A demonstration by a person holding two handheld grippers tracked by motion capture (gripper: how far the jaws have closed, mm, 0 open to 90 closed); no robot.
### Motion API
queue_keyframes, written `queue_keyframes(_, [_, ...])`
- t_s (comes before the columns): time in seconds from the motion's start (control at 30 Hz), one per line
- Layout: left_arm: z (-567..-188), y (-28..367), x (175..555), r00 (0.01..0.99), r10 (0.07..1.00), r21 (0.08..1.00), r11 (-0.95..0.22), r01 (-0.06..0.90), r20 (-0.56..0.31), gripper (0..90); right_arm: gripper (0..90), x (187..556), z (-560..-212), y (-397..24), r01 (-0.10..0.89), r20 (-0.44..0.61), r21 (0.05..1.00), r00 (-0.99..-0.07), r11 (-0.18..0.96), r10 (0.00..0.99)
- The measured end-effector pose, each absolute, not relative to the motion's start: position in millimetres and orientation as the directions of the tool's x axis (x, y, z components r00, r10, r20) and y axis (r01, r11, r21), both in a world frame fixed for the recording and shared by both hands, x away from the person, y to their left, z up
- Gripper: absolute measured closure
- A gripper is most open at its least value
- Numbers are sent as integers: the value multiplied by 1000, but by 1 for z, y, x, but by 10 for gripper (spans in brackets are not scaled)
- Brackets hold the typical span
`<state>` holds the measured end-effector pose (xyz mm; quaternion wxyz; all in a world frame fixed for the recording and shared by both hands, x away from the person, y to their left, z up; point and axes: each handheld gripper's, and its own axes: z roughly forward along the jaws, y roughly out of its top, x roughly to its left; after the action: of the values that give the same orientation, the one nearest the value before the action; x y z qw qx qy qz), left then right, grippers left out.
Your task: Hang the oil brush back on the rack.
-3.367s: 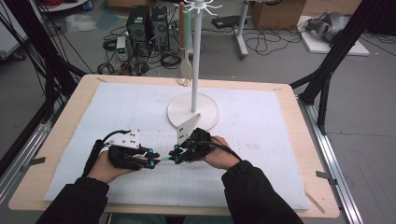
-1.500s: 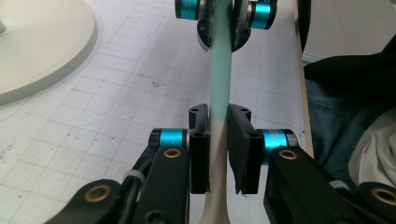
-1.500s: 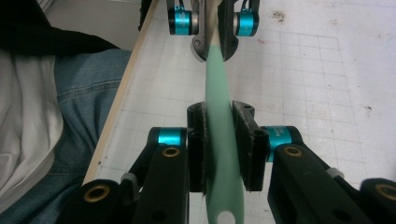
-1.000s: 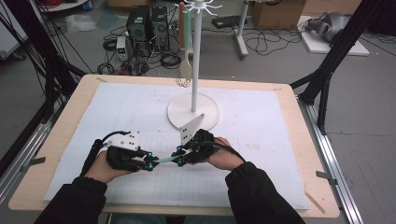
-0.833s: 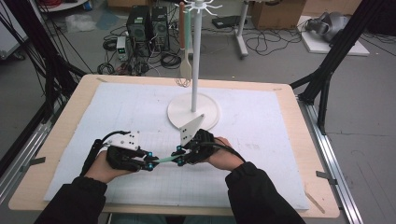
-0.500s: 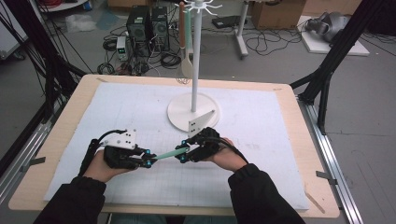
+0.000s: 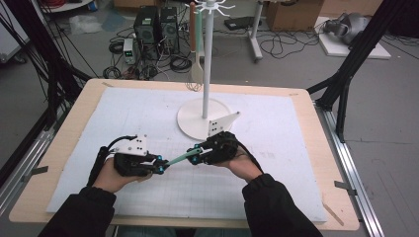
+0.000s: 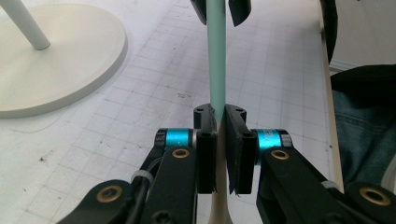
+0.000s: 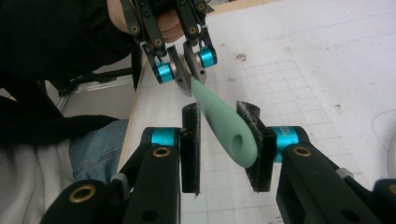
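Note:
A utensil with a mint-green handle (image 7: pixel 178 159) spans the gap between both grippers just above the white mat. My left gripper (image 7: pixel 162 168) is shut on it where the green handle (image 8: pixel 216 56) meets a cream-coloured part running under the jaws (image 8: pixel 219 112). The handle's flat end with its hole (image 9: pixel 229 133) lies between the jaws of my right gripper (image 9: pixel 219 112). It leans against the right jaw, with a gap on the other side. Those jaws have just been closing and stand open. The right gripper (image 7: pixel 194 154) sits a little farther up the table than the left.
A white stand with a round base (image 7: pixel 190 123) and a pole (image 7: pixel 205 59) rises behind the grippers. A spatula (image 7: pixel 196 74) hangs from its top hooks. The white gridded mat (image 7: pixel 296 148) covers most of the wooden table. The table's front edge lies close to the person's lap.
The right gripper has slid rightward along the handle to its end, baring more green between the two grippers. The left gripper has stayed put, shut on the utensil.

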<state>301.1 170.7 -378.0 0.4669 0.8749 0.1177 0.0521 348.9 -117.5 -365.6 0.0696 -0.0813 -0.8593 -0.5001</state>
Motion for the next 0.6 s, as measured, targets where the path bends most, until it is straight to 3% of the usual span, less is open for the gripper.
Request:
queue_keyframes(0.2, [-378,169,301,969,245,822,-548,154,-19,833,822,349,-362,-115,198,215,865,-977,461,16])
queue_keyframes(0.33, [-377,169,302,971,235,829,-535,162,-37,816,833,346,-356,-114,170,197,870,-980,464,-9])
queue_keyframes(0.43, [-378,168,303,971,232,825,-537,176,-56,728,834,343,-351,-114,141,172,865,-985,482,-21])
queue_keyframes(0.6, [-378,168,302,973,225,823,-542,172,-55,752,833,342,-344,-114,114,145,863,-989,492,-25])
